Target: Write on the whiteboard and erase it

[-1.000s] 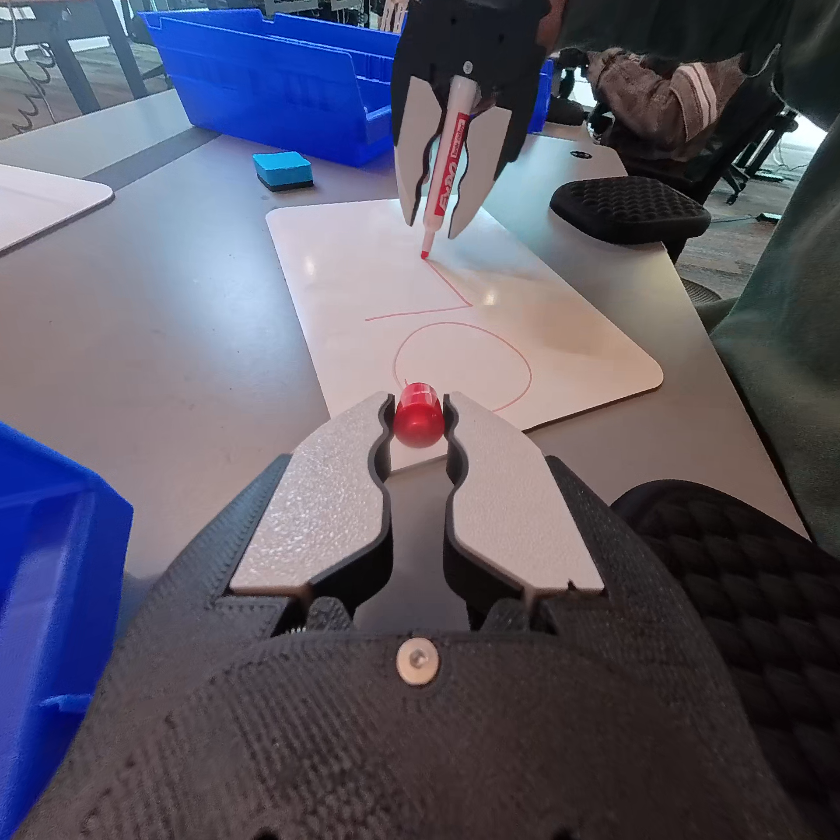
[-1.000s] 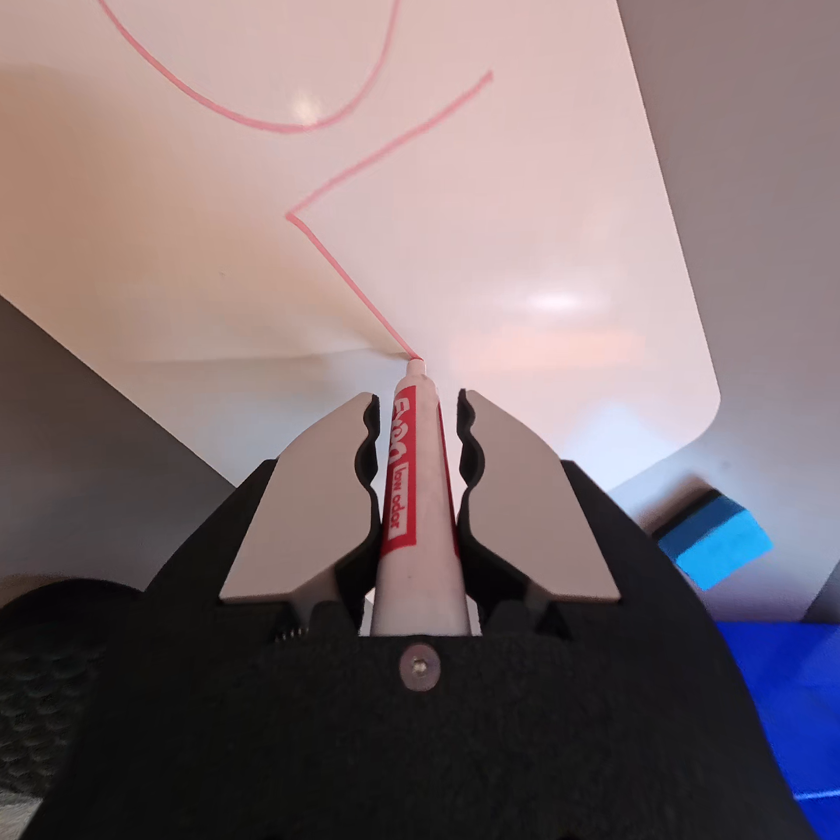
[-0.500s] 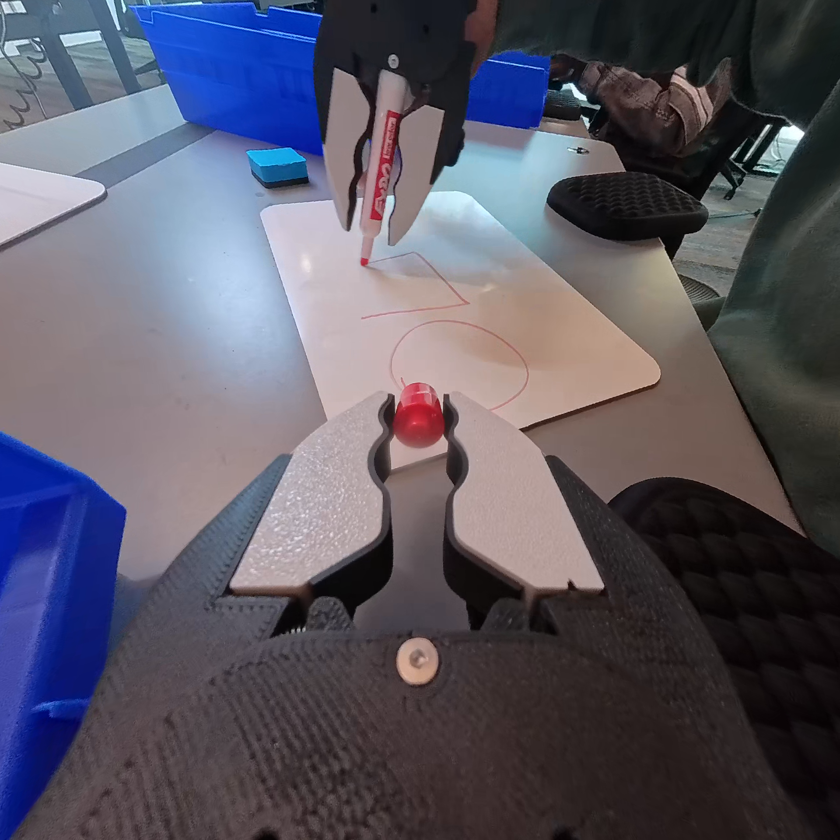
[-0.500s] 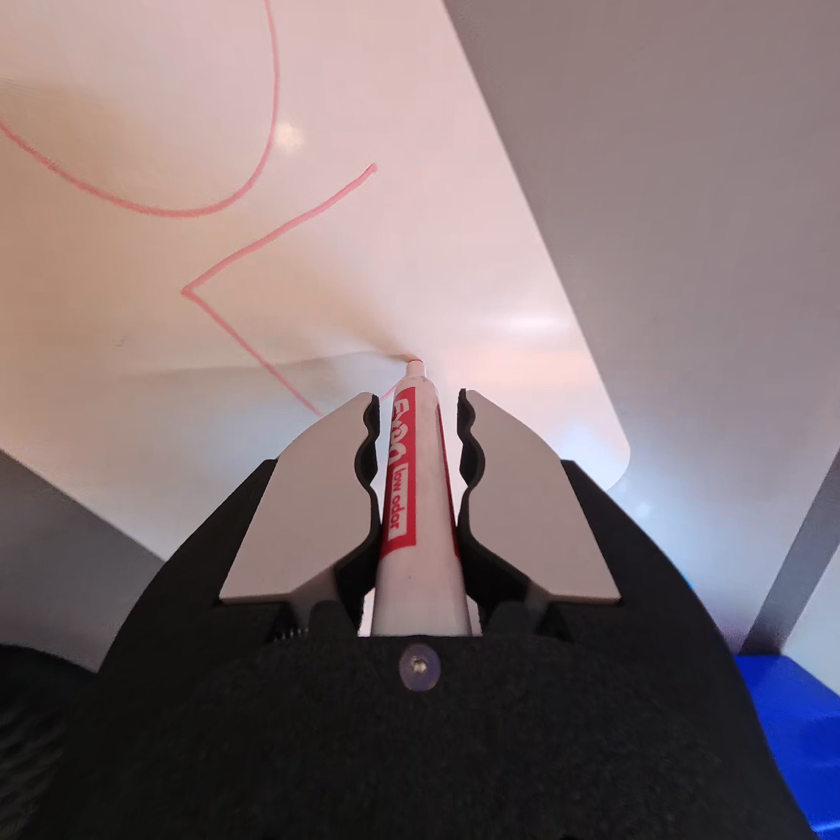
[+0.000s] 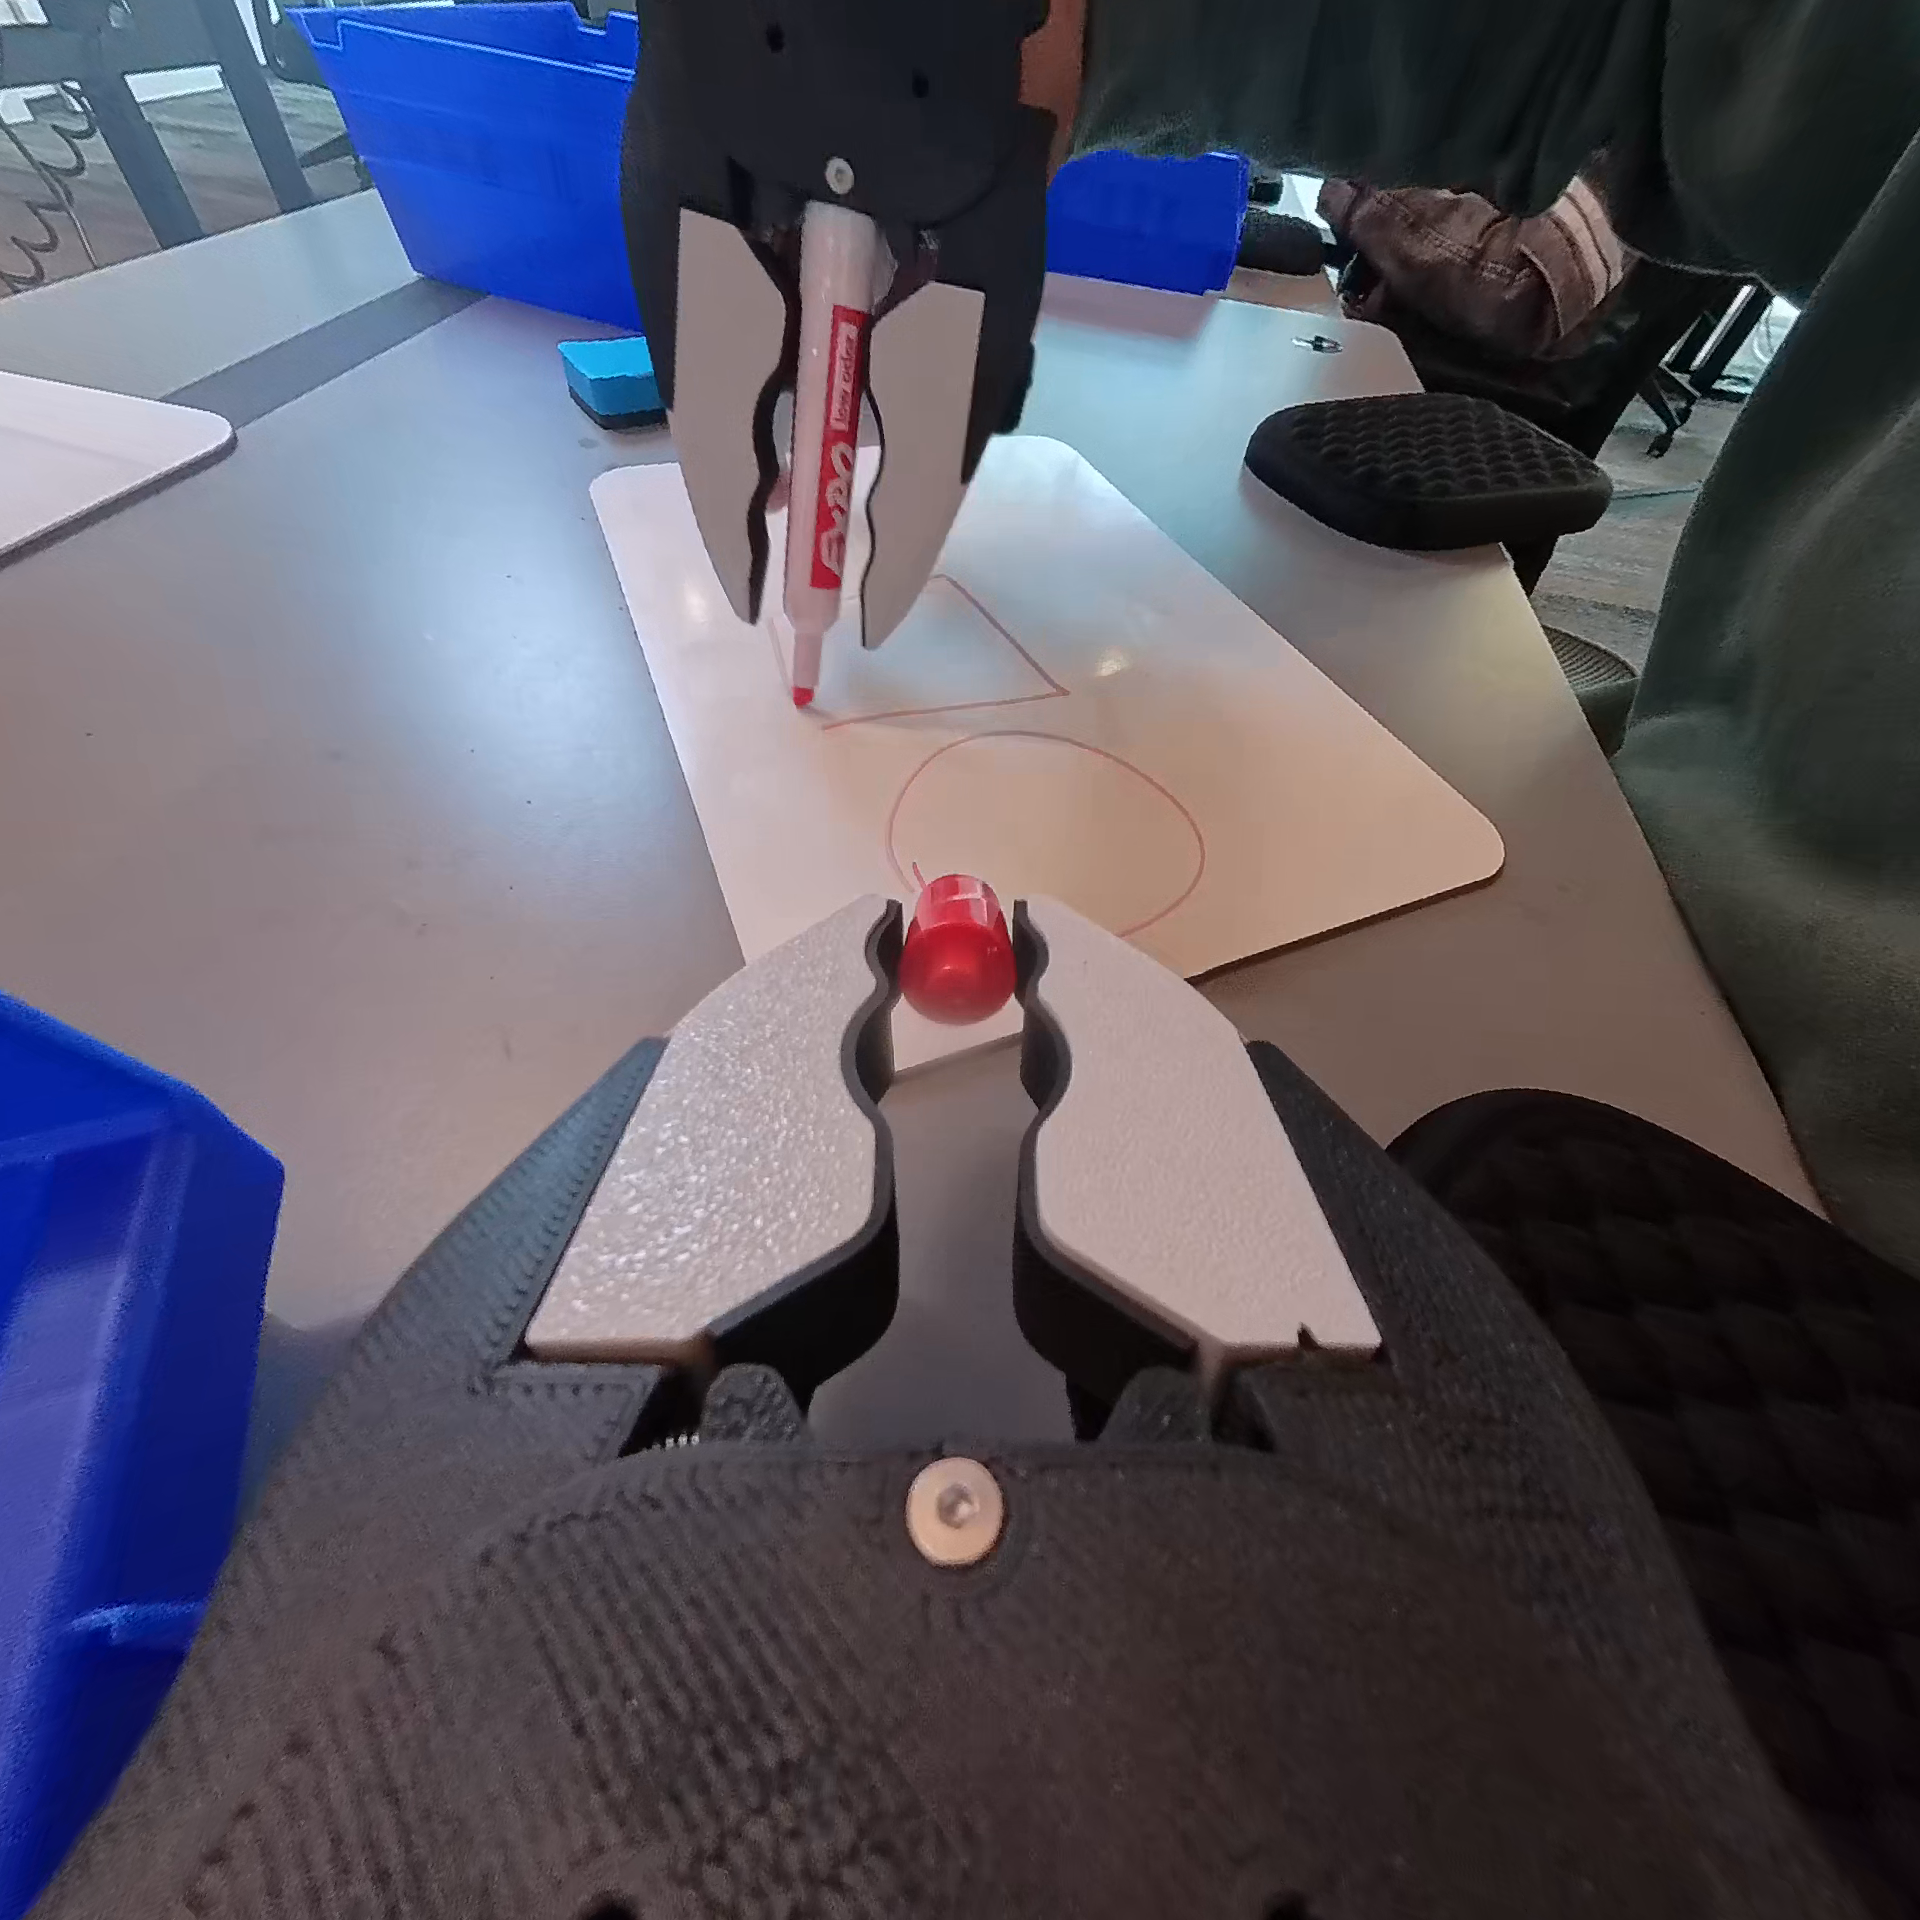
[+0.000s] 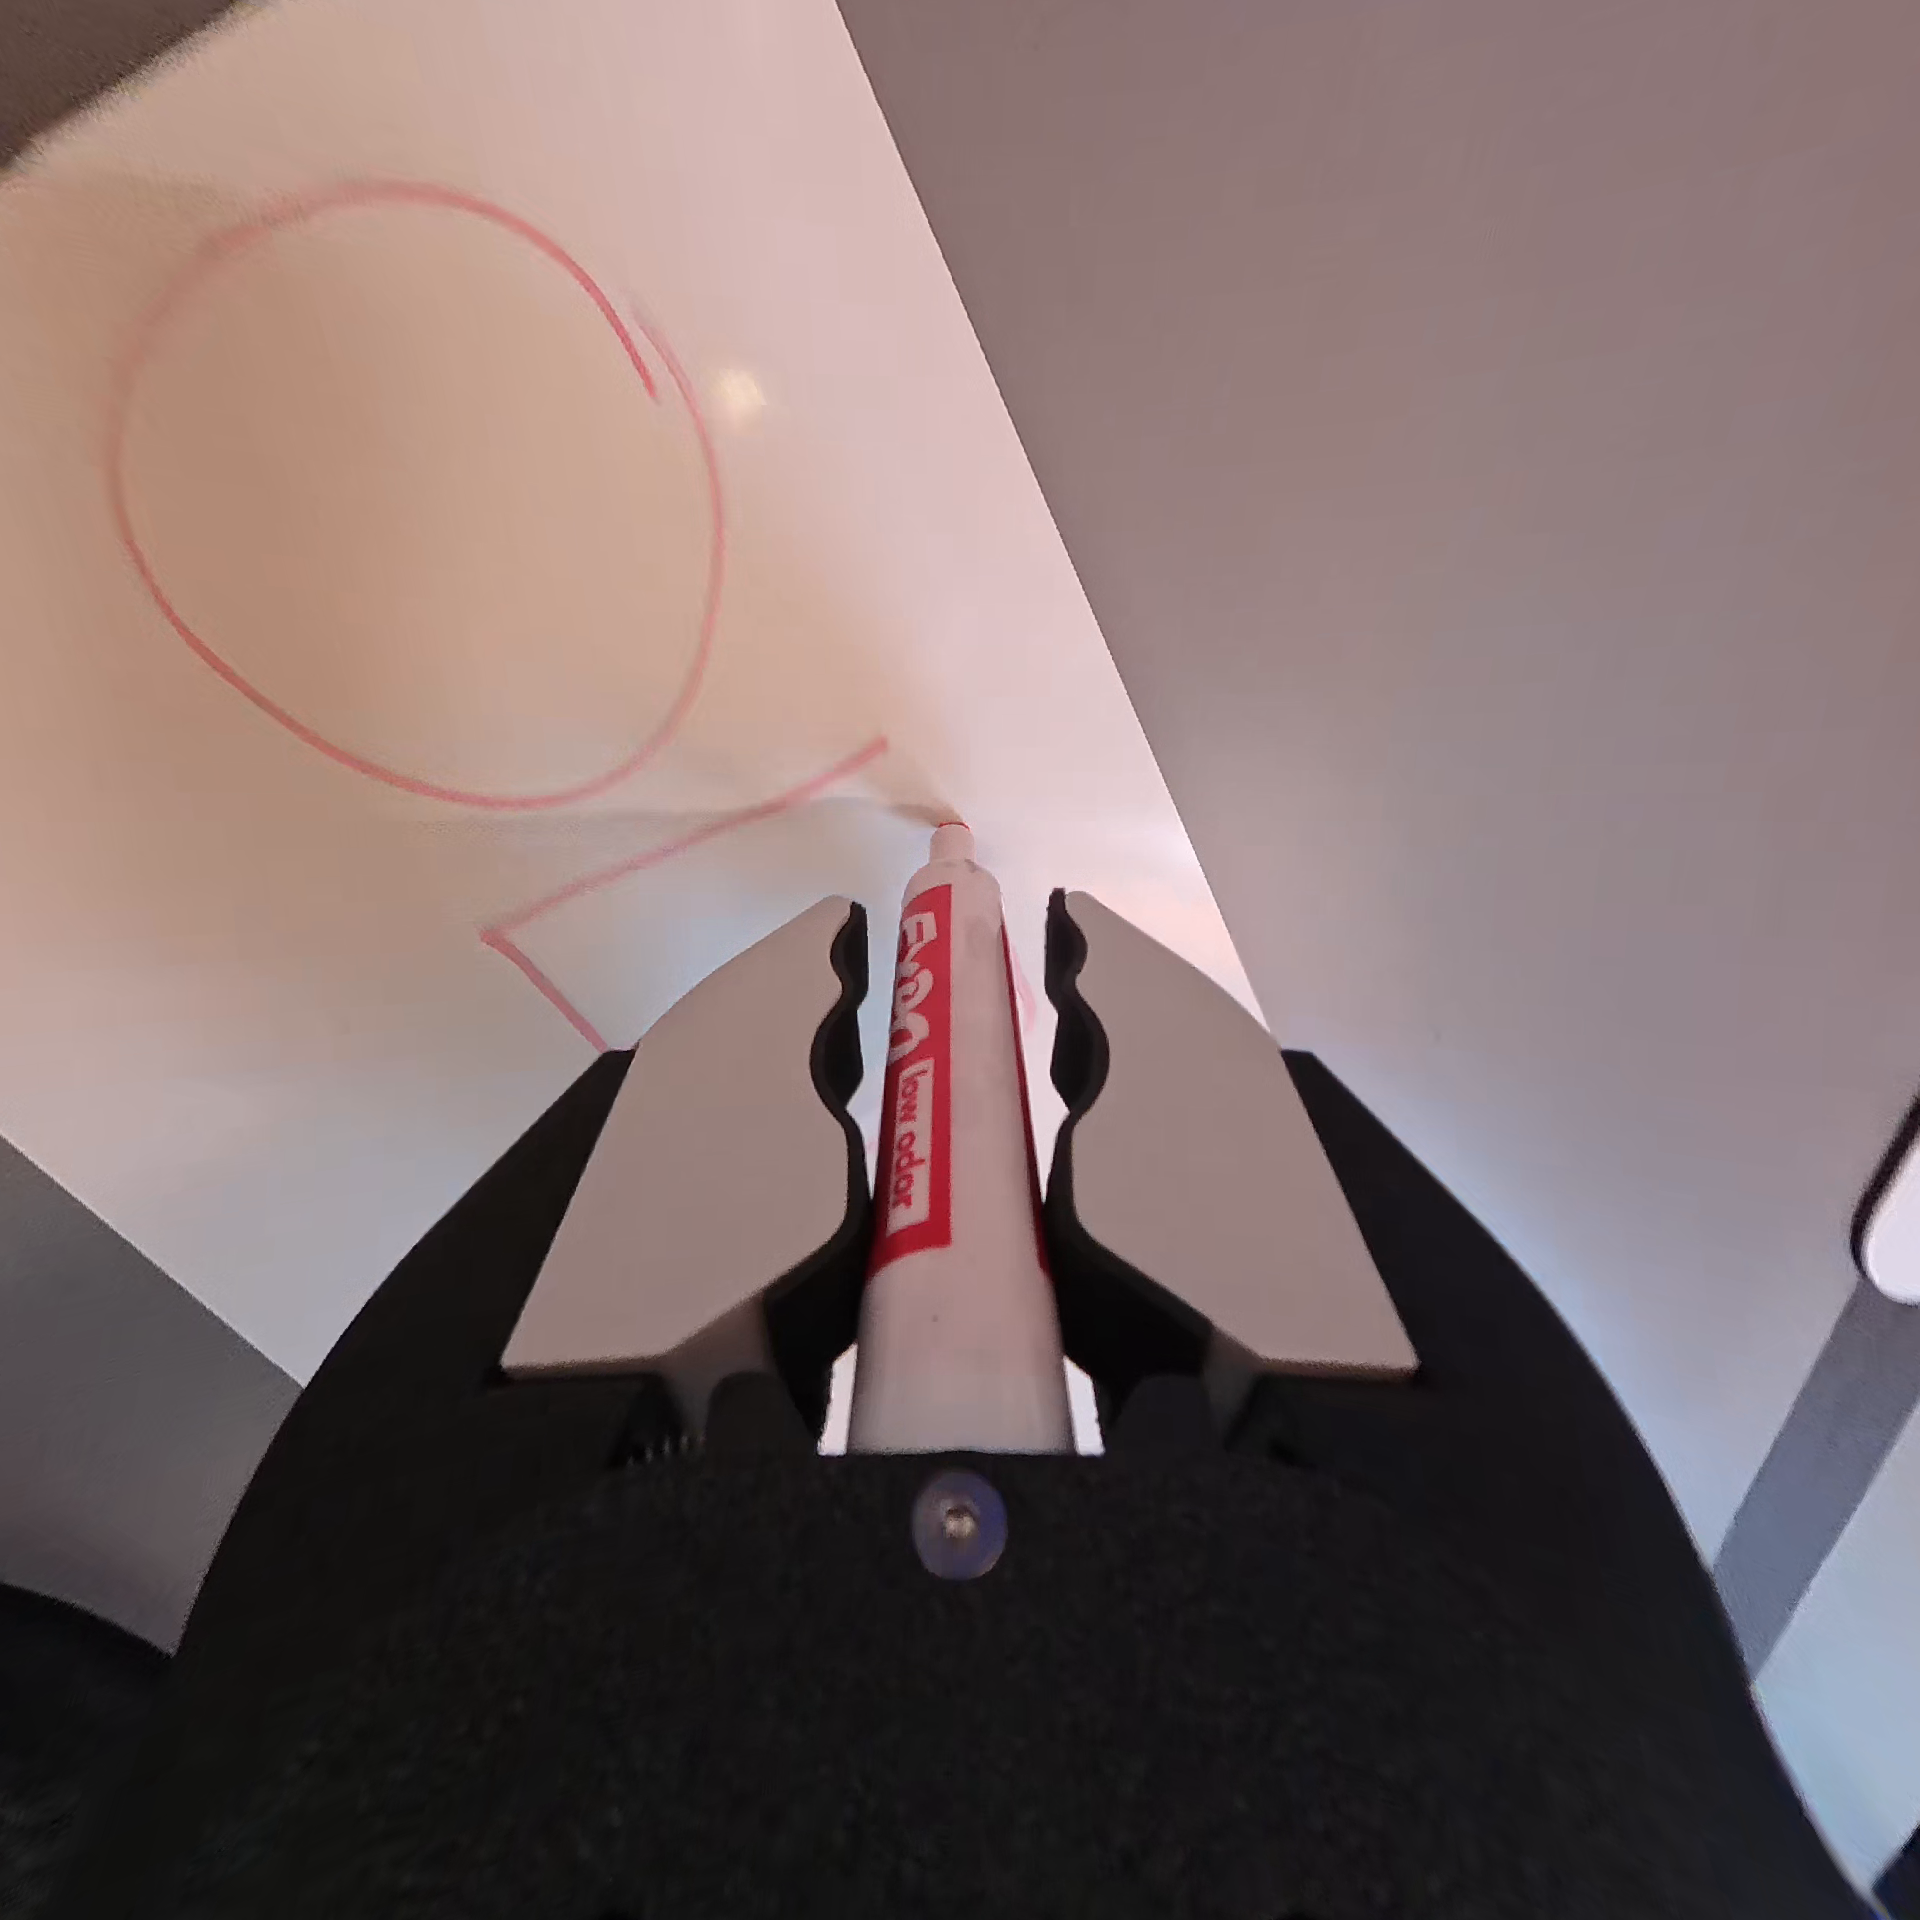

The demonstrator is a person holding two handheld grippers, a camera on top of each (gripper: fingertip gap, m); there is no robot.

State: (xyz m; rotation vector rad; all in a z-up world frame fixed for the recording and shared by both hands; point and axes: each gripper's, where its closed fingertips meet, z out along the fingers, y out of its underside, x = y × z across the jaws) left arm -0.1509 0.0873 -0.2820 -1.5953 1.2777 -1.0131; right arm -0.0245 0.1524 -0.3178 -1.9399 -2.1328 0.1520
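— Whiteboard (image 5: 1299,727) first: where does it sit?

— Flat on the grey counter (image 5: 312,748), running from the centre of the left wrist view toward the upper middle. In the right wrist view it fills the upper left of the frame.

— And what is drawn on it?

— A red circle (image 5: 1044,831) in the nearer half, and beyond it a red four-sided outline (image 5: 971,655), partly hidden behind the right gripper.

— What is the right gripper (image 5: 810,629) doing?

— It comes down from the top centre of the left wrist view, clamped on a red dry-erase marker (image 5: 826,436). The marker's tip touches the whiteboard close to its left edge, at the near-left corner of the outline. In the right wrist view the same marker lies between the two fingers, tip on the white surface in mid-frame.

— And the left gripper (image 5: 954,940)?

— Lower centre of its own view, squeezed around the red marker cap (image 5: 954,961), which is pinched right at the fingertips, above the whiteboard's near end.

— Where's the eraser?

— A blue eraser (image 5: 608,379) with a black base lies on the counter in the upper left, just beyond the whiteboard's far-left corner, partly behind the right gripper.

— Anything else?

— Blue plastic bins: a long one (image 5: 468,156) across the top, another (image 5: 104,1299) at the left edge. A second white board (image 5: 94,468) peeks in at mid-left. A black mesh chair armrest (image 5: 1423,478) sits at upper right, and a dark green sleeve (image 5: 1403,94) crosses the top right.
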